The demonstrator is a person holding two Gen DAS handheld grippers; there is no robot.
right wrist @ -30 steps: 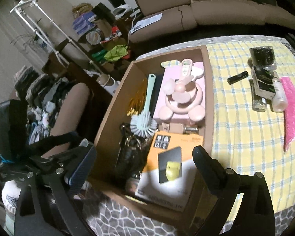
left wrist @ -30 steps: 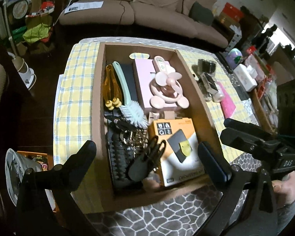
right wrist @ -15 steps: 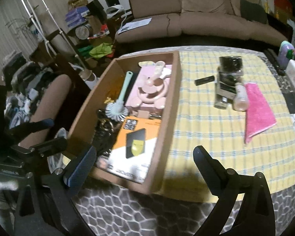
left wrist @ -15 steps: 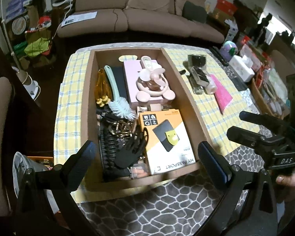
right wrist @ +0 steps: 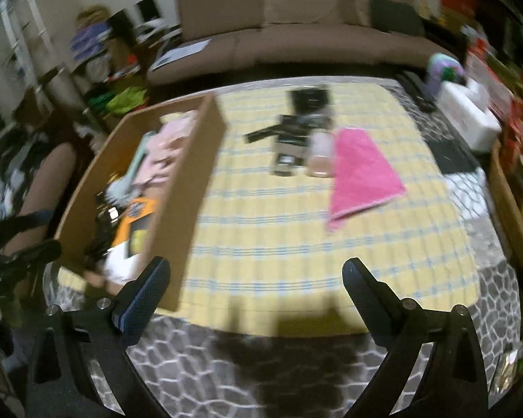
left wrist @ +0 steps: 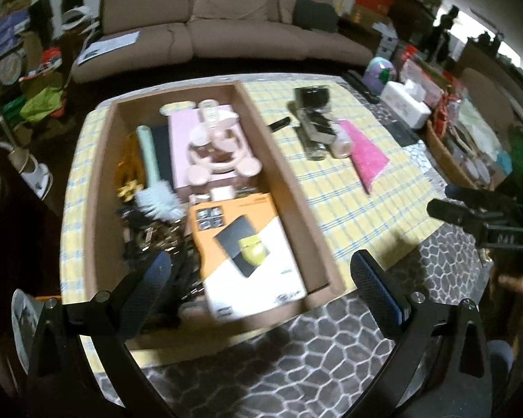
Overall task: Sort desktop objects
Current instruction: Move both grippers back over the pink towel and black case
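Both views are smeared, so my aim is the first risk: reaching now, I could nudge the loose things off their places instead of grasping one. My left hand-held gripper (left wrist: 261,268) hangs with its jaws apart and empty over the lower end of the cardboard box (left wrist: 289,181); my right hand-held gripper (right wrist: 256,271) is likewise spread and empty above the yellow checked surface (right wrist: 279,244). The box is packed, so a fresh item may snag on the green brush (left wrist: 155,188) or tip off the orange-and-white carton (left wrist: 247,247).

Left to sort, upper centre of the right view: one pink cloth (right wrist: 361,174), one pale bottle (right wrist: 319,156), one black stick (right wrist: 261,134), and a dark cluster (right wrist: 301,122) I cannot count. One pink fan (left wrist: 218,149) lies in the box.
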